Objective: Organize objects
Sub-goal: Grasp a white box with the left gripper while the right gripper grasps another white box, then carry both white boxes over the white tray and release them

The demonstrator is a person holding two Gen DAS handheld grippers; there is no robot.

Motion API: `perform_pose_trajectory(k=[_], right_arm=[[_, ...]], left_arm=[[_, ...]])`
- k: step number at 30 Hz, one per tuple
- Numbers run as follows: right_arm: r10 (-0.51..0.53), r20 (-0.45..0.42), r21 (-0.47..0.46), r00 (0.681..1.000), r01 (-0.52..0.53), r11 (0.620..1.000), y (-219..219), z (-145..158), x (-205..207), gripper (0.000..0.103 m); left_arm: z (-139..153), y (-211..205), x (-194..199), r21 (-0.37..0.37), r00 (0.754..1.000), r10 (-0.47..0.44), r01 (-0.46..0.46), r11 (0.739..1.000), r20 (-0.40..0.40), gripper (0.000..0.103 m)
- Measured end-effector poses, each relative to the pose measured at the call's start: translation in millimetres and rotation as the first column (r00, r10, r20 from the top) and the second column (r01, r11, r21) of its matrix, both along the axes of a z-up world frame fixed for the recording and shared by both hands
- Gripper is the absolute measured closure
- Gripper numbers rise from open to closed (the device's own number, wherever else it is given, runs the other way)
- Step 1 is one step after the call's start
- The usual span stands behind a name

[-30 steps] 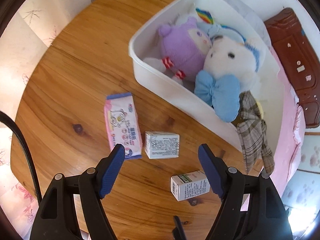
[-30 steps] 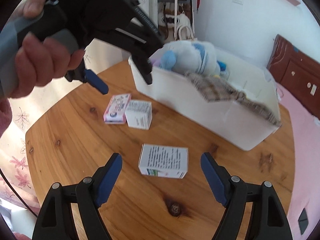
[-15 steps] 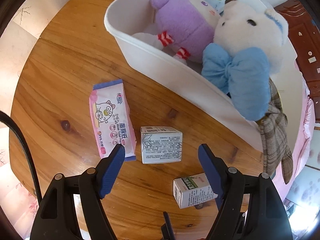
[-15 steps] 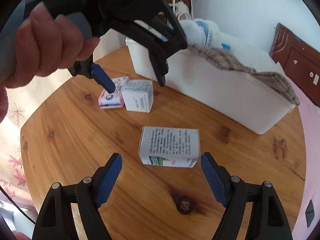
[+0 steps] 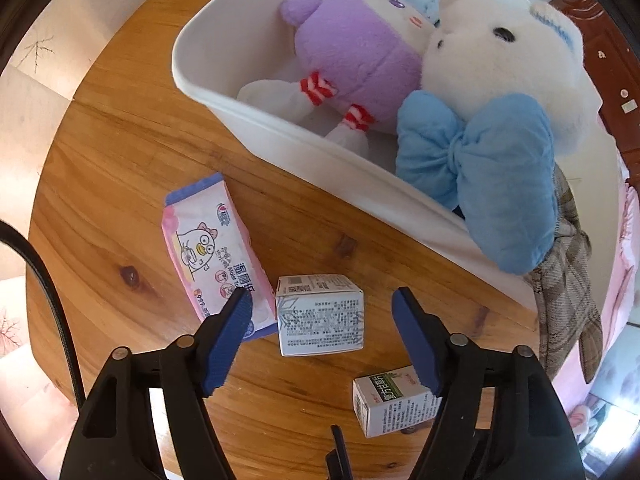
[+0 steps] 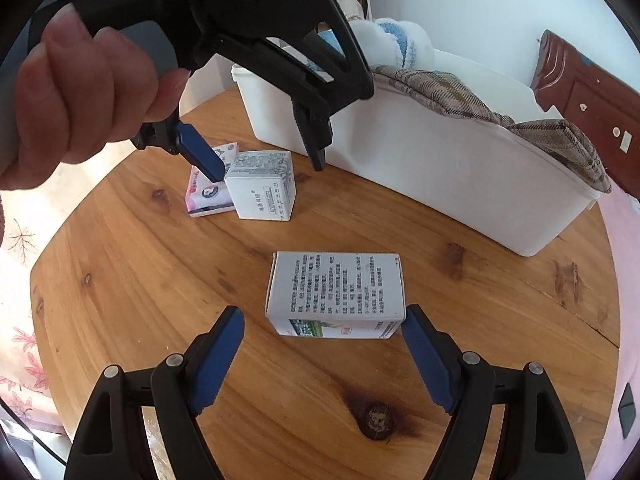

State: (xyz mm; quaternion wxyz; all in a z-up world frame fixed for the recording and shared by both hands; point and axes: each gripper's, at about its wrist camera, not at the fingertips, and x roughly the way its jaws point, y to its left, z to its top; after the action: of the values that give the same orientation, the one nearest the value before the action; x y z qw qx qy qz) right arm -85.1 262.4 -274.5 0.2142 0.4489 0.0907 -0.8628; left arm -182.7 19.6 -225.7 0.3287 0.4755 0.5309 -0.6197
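While both tools hang spread and empty over the round wooden tabletop (image 5: 120, 128), each lines up on its own carton. Left tool (image 5: 322, 316): released, jaws straddling the square white box (image 5: 320, 314), which lies straight ahead between the blue pads; one pad overlaps the edge of the pink wipes pack (image 5: 208, 248) lying just beside the box on its left, touching or nearly so. Right tool (image 6: 322, 334): also released, with the green-labelled medicine box (image 6: 334, 292) directly ahead, long axis running across the jaw gap, its right end at or near the right pad, left end clear of the other.

White bin (image 6: 460, 160) sits beyond both boxes, holding a purple plush (image 5: 352, 48), a white bear with blue bow (image 5: 500, 60) and a plaid cloth (image 6: 460, 96) draped over the rim.

Judgement: each hand is nearer its own box; closing should catch each across its width. Risk: left pad snagging the wipes pack.
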Motion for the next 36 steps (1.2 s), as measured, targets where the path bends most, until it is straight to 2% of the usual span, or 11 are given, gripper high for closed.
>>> perform_pose_trajectory(k=[6, 9, 15, 26, 36], right_arm=[[-0.034, -0.002, -0.035, 0.999, 0.034, 0.999, 5.0, 7.0, -6.2, 0.022], [-0.029, 0.008, -0.028, 1.0, 0.029, 0.999, 5.8, 8.2, -6.7, 0.024], [0.004, 0.038, -0.012, 0.999, -0.004, 1.0, 5.8, 6.7, -4.2, 0.039], [0.002, 0.013, -0.034, 1.0, -0.002, 0.999, 19.7, 23.7, -1.3, 0.04], [-0.039, -0.024, -0.082, 0.999, 0.037, 0.996, 41.3, 55.7, -22.3, 0.04]], left_arm=[[1.3, -0.2, -0.8, -0.005, 0.997, -0.028, 0.028, 1.0, 0.071, 0.049], [1.6, -1.6, 1.9, 0.025, 0.999, -0.021, 0.02, 0.999, 0.046, 0.057], [1.7, -0.1, 4.9, 0.034, 0.999, -0.016, 0.014, 0.999, 0.048, 0.059], [10.7, 5.5, 18.0, 0.024, 0.999, 0.015, -0.017, 1.0, 0.052, 0.059], [49.5, 14.6, 51.6, -0.022, 0.996, 0.085, -0.085, 0.996, 0.012, 0.059]])
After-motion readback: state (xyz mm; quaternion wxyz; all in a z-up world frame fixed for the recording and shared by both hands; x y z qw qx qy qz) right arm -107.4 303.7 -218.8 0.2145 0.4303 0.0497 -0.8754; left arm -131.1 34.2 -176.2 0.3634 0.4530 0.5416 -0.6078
